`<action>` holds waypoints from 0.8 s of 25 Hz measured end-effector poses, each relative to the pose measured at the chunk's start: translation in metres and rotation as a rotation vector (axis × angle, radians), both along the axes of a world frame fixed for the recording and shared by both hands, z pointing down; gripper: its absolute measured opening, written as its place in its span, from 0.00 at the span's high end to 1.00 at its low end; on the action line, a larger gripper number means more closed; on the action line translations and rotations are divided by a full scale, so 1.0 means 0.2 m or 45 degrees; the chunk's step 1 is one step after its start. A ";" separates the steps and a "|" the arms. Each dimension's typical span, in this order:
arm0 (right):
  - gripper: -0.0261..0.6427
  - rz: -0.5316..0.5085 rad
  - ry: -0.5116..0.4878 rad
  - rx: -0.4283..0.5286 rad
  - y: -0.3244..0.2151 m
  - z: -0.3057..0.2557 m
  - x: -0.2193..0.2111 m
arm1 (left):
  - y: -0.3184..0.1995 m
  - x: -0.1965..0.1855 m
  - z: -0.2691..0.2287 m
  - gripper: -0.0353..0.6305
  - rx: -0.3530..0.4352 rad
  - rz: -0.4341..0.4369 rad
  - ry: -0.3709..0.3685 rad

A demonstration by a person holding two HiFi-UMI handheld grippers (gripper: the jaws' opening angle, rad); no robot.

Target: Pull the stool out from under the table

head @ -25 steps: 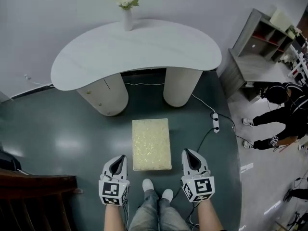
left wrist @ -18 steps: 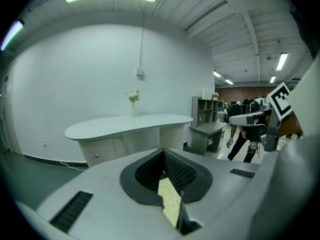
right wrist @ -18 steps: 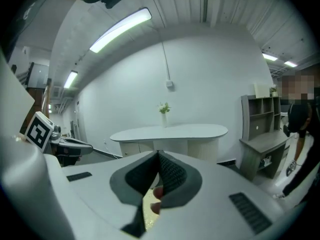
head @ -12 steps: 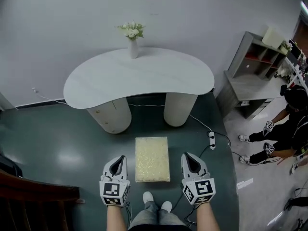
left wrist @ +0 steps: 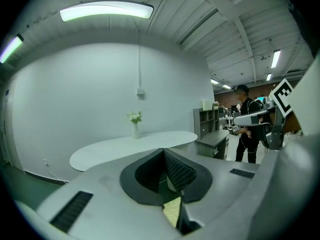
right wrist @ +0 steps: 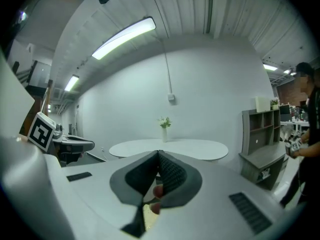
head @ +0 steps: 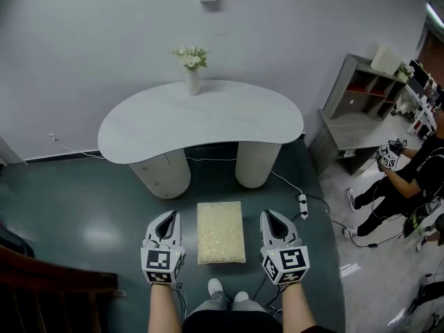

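Nearest, both closed tight with nothing held: left gripper (head: 166,218) and right gripper (head: 272,217), one either side of the stool (head: 220,232). Stands on the dark floor (head: 90,214), clear of the table (head: 201,120); pale yellow, rectangular, textured top. Just right, a power strip (head: 303,205). Farther, on the table, a vase (head: 192,82) holding white flowers (head: 191,56).

My head camera: high, looking steeply down. Cameras behind my fingers (left wrist: 180,171): near level, facing wall (head: 104,40). All share table (head: 201,120), vase (head: 193,82).
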State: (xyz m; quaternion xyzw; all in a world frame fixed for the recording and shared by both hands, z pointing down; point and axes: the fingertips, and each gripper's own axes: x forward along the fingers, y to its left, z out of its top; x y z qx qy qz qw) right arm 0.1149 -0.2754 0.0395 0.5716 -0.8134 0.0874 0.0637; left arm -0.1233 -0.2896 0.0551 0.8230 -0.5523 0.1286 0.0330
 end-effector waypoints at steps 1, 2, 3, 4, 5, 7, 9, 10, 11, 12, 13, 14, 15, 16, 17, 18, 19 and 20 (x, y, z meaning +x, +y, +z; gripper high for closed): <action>0.87 -0.001 0.004 0.004 0.00 -0.02 -0.01 | 0.00 0.00 -0.02 0.93 0.007 0.012 0.002; 0.87 -0.002 0.007 0.010 0.00 -0.03 -0.02 | 0.00 0.00 -0.04 0.93 0.015 0.020 0.002; 0.87 -0.001 0.010 0.018 0.00 -0.05 -0.03 | -0.01 0.00 -0.06 0.93 0.024 0.026 0.001; 0.87 0.001 0.012 0.027 -0.01 -0.07 -0.04 | -0.02 -0.01 -0.08 0.93 0.033 0.028 0.001; 0.87 0.004 0.011 0.036 -0.02 -0.09 -0.04 | -0.02 -0.01 -0.10 0.93 0.041 0.027 0.005; 0.87 0.014 0.012 0.051 -0.03 -0.12 -0.05 | -0.04 -0.03 -0.13 0.93 0.053 0.018 0.013; 0.87 0.024 0.013 0.058 -0.04 -0.14 -0.06 | -0.06 -0.06 -0.14 0.93 0.056 0.009 0.017; 0.87 0.029 0.013 0.058 -0.04 -0.14 -0.06 | -0.06 -0.07 -0.14 0.93 0.056 0.008 0.016; 0.87 0.034 0.012 0.058 -0.04 -0.14 -0.07 | -0.06 -0.08 -0.14 0.93 0.056 0.010 0.014; 0.87 0.040 0.011 0.058 -0.04 -0.14 -0.07 | -0.06 -0.09 -0.14 0.93 0.055 0.012 0.013; 0.87 0.046 0.011 0.057 -0.03 -0.14 -0.08 | -0.05 -0.10 -0.14 0.93 0.054 0.015 0.015; 0.87 0.053 0.011 0.058 -0.03 -0.14 -0.08 | -0.06 -0.11 -0.15 0.93 0.054 0.017 0.018; 0.87 0.060 0.011 0.058 -0.03 -0.14 -0.08 | -0.06 -0.11 -0.15 0.93 0.053 0.020 0.018; 0.87 0.067 0.012 0.059 -0.03 -0.14 -0.09 | -0.06 -0.12 -0.15 0.93 0.053 0.022 0.016; 0.87 0.074 0.014 0.061 -0.03 -0.15 -0.09 | -0.06 -0.13 -0.15 0.93 0.053 0.024 0.013; 0.87 0.079 0.015 0.063 -0.03 -0.15 -0.09 | -0.06 -0.14 -0.15 0.93 0.055 0.027 0.010; 0.87 0.084 0.015 0.066 -0.03 -0.15 -0.10 | -0.06 -0.14 -0.15 0.93 0.057 0.030 0.007; 0.87 0.088 0.016 0.069 -0.02 -0.16 -0.10 | -0.06 -0.14 -0.16 0.93 0.061 0.034 0.003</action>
